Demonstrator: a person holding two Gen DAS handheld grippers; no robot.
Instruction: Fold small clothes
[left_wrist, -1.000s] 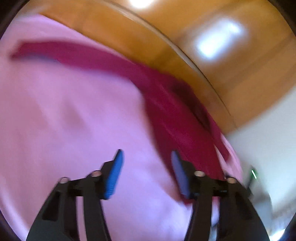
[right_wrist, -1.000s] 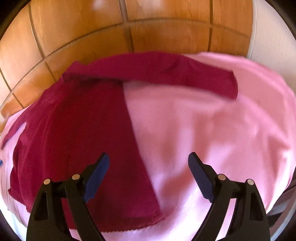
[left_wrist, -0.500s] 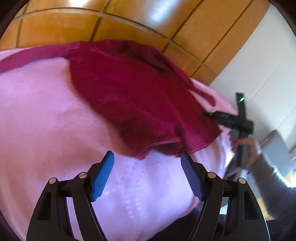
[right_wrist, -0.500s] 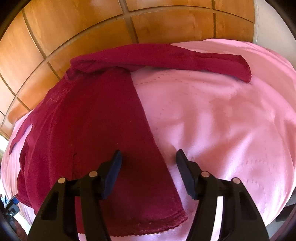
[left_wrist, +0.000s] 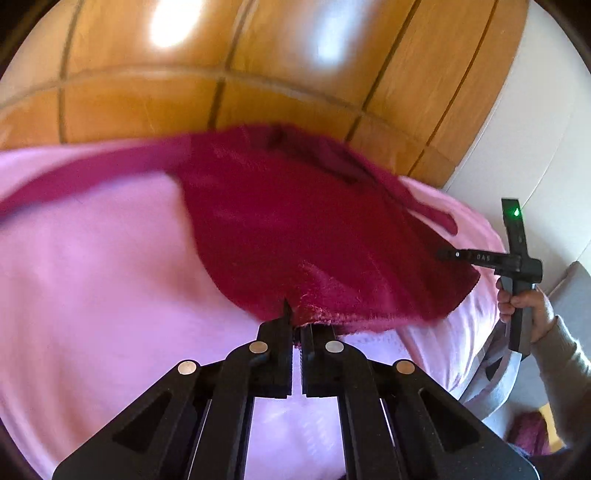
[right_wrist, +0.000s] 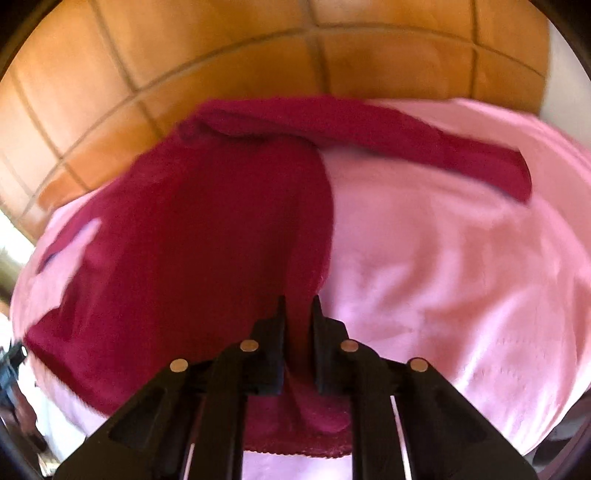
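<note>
A dark red sweater (left_wrist: 295, 221) lies spread on a pink cover (left_wrist: 92, 277), one long sleeve (right_wrist: 406, 140) stretched out to the side. My left gripper (left_wrist: 297, 317) is shut on the near hem corner, which is bunched up and lifted a little. In the right wrist view my right gripper (right_wrist: 298, 306) has a fold of the sweater (right_wrist: 203, 240) hem between its jaws; they are closing and the pads press the cloth. The left wrist view also shows the right gripper (left_wrist: 443, 254) at the sweater's far right edge, held by a person's hand (left_wrist: 524, 302).
The pink cover (right_wrist: 461, 277) drapes a rounded surface that drops off on all sides. Behind it lies an orange tiled floor (left_wrist: 258, 55), with a white wall (left_wrist: 517, 129) to the right. A grey sleeve (left_wrist: 569, 365) and grey furniture sit at the right edge.
Both grippers went from open to clamped on the sweater's hem. The left one swung round to the hem corner; both have started to rise with the cloth.
</note>
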